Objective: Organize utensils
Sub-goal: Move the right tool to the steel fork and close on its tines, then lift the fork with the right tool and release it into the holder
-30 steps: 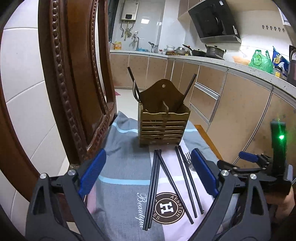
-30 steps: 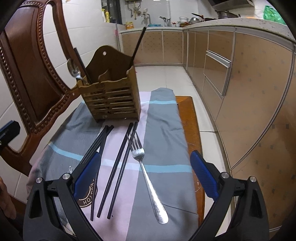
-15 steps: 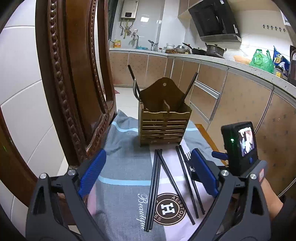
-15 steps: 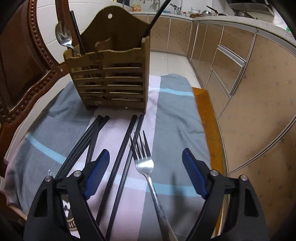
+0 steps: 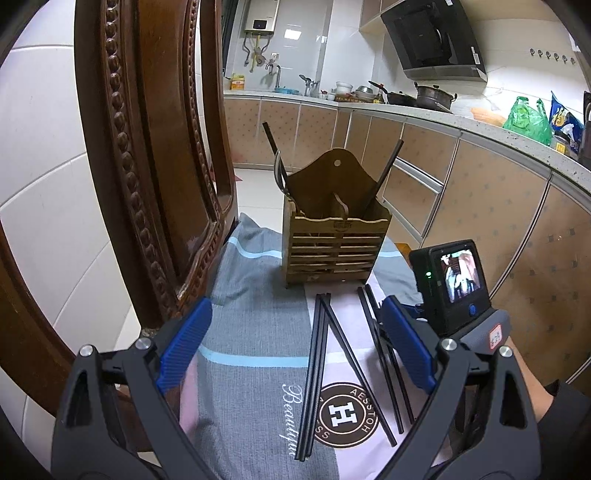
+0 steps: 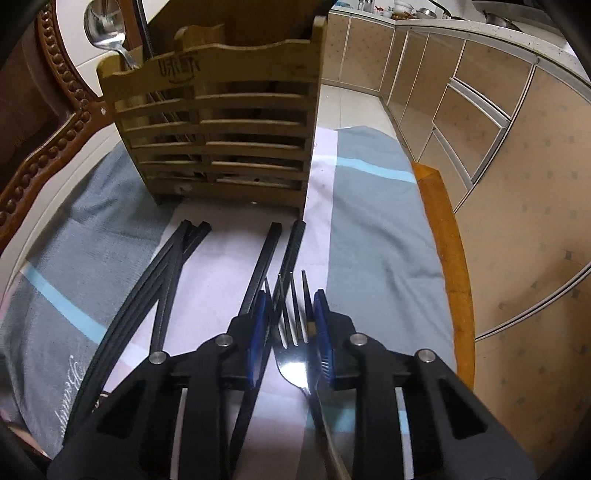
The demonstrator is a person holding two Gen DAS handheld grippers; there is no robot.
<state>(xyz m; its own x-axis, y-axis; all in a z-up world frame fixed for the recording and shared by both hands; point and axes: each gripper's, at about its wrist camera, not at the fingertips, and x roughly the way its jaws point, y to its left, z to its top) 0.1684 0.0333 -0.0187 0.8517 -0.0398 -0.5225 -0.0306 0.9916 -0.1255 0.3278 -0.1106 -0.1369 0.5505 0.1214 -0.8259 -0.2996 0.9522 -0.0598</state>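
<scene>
A slatted wooden utensil holder (image 5: 334, 240) (image 6: 221, 129) stands at the far end of a cloth-covered chair seat; a spoon (image 6: 107, 33) and black chopsticks stick out of it. Several black chopsticks (image 5: 319, 376) (image 6: 162, 280) lie on the cloth in front. A metal fork (image 6: 293, 332) lies beside two chopsticks (image 6: 266, 258). My right gripper (image 6: 290, 325) is low on the cloth with its blue pads closed in around the fork's head. My left gripper (image 5: 295, 347) is open and empty, held above the near chopsticks. The right gripper's body shows in the left wrist view (image 5: 454, 284).
The grey and pink cloth (image 5: 255, 317) covers the seat; its wooden edge (image 6: 450, 258) shows on the right. The carved chair back (image 5: 155, 147) rises on the left. Kitchen cabinets (image 5: 480, 206) run along the right, with tiled floor beyond.
My right gripper has moved forward and down onto the fork, and its pads have closed from wide open to around the fork's head. The left gripper has stayed open and nearly still.
</scene>
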